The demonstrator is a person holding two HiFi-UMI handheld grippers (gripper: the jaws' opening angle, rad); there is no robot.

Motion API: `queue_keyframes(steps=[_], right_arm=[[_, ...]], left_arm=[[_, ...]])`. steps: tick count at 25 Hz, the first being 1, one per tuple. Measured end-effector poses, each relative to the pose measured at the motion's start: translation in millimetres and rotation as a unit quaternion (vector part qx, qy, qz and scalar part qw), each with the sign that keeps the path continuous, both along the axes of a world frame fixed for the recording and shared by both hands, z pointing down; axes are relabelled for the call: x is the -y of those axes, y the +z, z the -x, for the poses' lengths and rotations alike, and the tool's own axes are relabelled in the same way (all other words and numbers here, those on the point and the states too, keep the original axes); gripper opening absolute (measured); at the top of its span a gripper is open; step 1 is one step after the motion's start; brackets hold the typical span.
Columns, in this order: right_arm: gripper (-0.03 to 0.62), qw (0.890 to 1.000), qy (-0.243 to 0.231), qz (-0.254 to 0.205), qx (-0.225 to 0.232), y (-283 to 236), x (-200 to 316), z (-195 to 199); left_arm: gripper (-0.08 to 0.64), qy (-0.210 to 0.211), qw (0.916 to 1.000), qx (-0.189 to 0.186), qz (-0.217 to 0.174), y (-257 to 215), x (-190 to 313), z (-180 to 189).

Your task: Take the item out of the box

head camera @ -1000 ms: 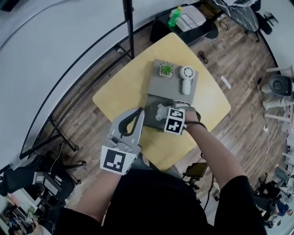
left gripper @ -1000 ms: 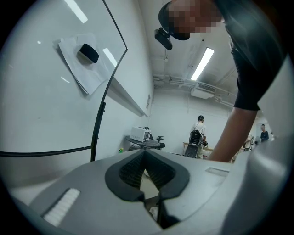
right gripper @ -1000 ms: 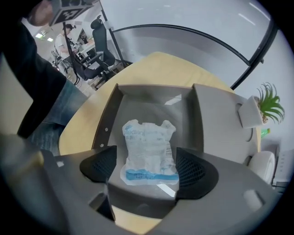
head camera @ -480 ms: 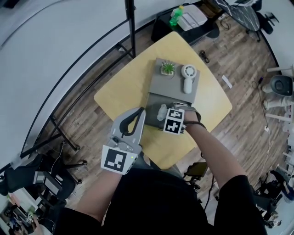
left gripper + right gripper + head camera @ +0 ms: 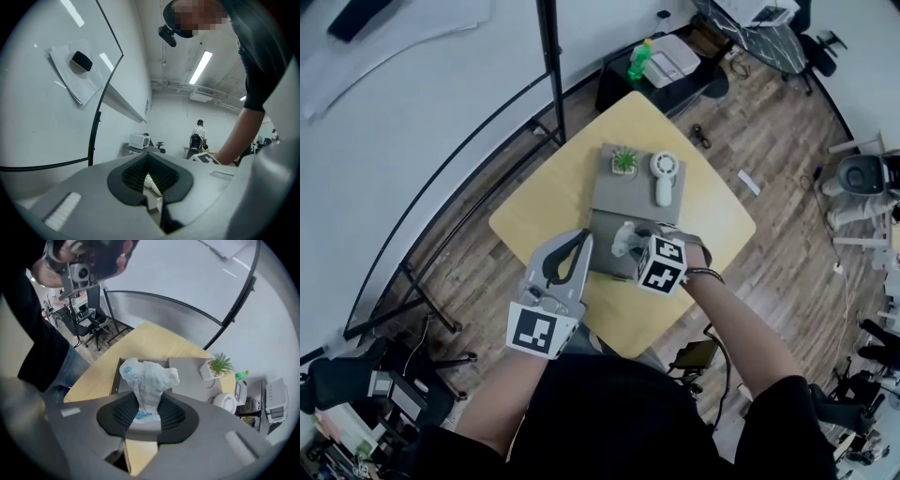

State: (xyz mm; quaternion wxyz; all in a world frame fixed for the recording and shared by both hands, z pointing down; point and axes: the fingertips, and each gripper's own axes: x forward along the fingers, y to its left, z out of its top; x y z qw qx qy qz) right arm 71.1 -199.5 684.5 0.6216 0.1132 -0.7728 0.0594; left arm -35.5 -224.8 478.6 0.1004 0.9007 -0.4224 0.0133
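- Crumpled white packet point(image 5: 149, 376): blue print too blurred to read, lower end hidden between the right gripper's point(image 5: 144, 409) pads.
- Box point(image 5: 602, 236): inside mostly hidden behind that gripper.
- Small white shape point(image 5: 148, 181) beyond the left gripper point(image 5: 151, 161): unidentifiable.

A crinkled plastic packet point(image 5: 147, 376), a matt grey box point(image 5: 605, 223), a smooth wooden table point(image 5: 534, 211).

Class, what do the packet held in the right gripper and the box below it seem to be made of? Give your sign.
Packet: thin plastic film or soft paper, hard to tell which; white with blue print, it crumples and bunches into sharp creases.
Box: likely grey card or board, matt; flat walls, dull surface without shine.
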Motion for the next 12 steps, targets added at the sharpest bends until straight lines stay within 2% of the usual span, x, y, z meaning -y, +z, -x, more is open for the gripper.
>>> queue_keyframes(steps=[6, 12], right_arm=[[0.126, 0.995, 0.029, -0.083, 0.056, -83.4, 9.2, 3.1], [0.126, 0.972, 0.075, -0.186, 0.121, -170.1, 15.8, -1.3]], left_arm=[[0.000, 0.010, 0.9997, -0.003, -0.022, -23.0, -1.5, -11.1], [0.000, 0.024, 0.9986, -0.005, -0.046, -48.7, -0.1, -25.0]])
